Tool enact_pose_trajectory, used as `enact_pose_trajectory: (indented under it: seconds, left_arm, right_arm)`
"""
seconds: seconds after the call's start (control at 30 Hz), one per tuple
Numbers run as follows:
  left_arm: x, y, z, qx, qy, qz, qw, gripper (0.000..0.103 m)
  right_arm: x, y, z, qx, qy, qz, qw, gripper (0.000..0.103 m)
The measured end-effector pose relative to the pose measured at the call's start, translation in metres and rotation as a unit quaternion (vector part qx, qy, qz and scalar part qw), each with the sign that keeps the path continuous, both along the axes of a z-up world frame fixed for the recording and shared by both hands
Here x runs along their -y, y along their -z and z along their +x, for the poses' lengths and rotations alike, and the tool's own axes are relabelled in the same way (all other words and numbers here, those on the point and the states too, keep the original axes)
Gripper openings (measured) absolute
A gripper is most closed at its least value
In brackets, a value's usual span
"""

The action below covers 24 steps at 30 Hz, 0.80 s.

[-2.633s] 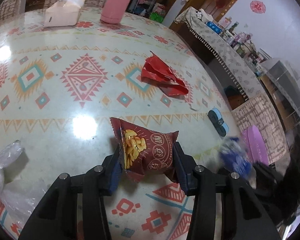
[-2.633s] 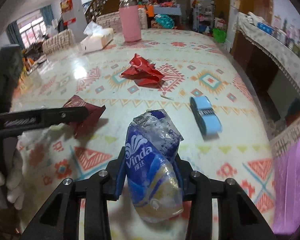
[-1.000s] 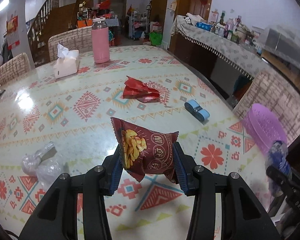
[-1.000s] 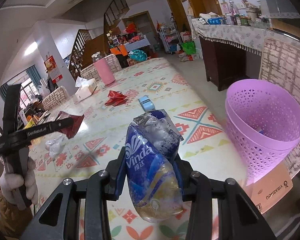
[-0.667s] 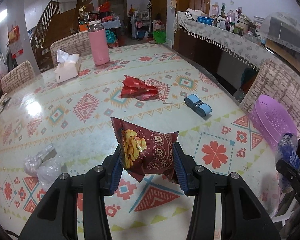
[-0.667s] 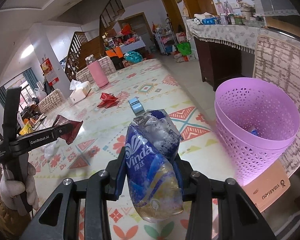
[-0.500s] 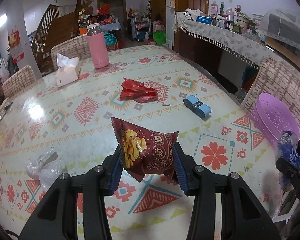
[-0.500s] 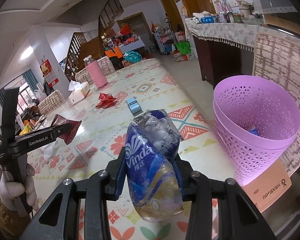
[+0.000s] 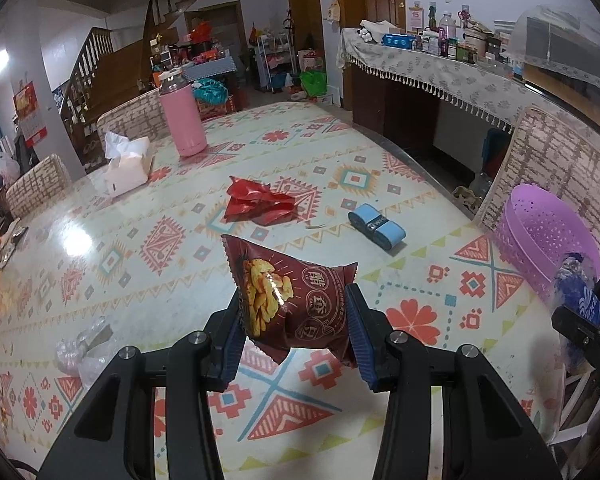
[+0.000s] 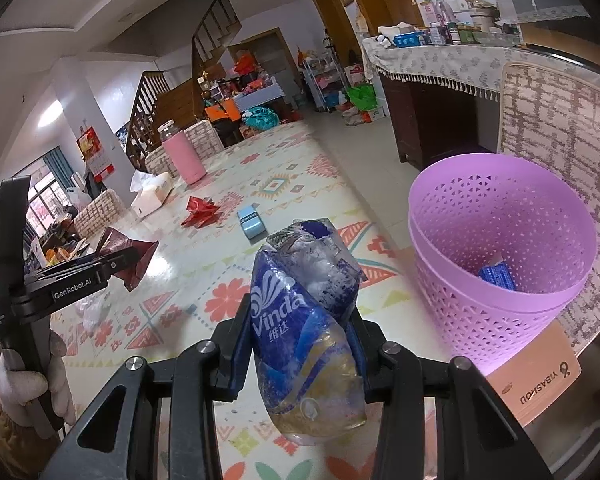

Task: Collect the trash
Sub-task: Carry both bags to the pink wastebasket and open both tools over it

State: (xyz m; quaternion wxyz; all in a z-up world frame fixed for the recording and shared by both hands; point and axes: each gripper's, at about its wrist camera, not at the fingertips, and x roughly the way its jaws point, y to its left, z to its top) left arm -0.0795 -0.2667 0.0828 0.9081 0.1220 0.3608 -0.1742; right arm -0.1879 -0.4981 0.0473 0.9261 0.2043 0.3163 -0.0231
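Above the near edge of the desk (image 9: 148, 264), I hold both loads off the surface. My left hand-held gripper (image 9: 296, 320) is clenched on the dark red snack bag (image 9: 292, 304), pinched across its lower half, with the top of the bag standing up between the pads. My right hand-held gripper (image 10: 300, 340) grips the crumpled blue Vinda tissue wrapper (image 10: 304, 328), which bulges above and below the jaws.

The purple basket (image 10: 452, 216) stands just off the desk's edge, to the right of my right hand-held gripper, with a small blue packet (image 10: 498, 276) already lying at its bottom. I judge this to be the carrying step: both pieces are lifted and neither is over the basket mouth yet.

Next, I think I should swing the right load over the rim and let go there, then bring the snack bag across the same way. Both wrappers are light and floppy, so a release too near the rim could let them catch or slide outside.

On the desk, a crumpled red wrapper (image 9: 260, 204), a blue roll (image 9: 376, 228) and a clear plastic bag (image 9: 84, 352) wait for later trips.
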Motion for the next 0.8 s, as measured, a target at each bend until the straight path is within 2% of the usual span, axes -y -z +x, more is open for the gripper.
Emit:
enact_pose_trajectory:
  seconds: [0.47, 0.67, 0.8]
  left_arm:
    - [0.046, -0.012, -0.006, 0.013, 0.036, 0.008, 0.9993, 0.045]
    - [0.077, -0.017, -0.003, -0.008, 0.072, -0.004, 0.9974, 0.045]
    - [0.111, -0.018, 0.001, -0.034, 0.112, -0.014, 0.9931, 0.045]
  right_arm:
    - [0.042, -0.008, -0.013, 0.013, 0.028, -0.002, 1.0, 0.045]
    - [0.069, -0.012, -0.022, 0.015, 0.052, -0.008, 0.999, 0.045]
    - [0.09, -0.012, -0.027, 0.013, 0.071, -0.016, 0.997, 0.045]
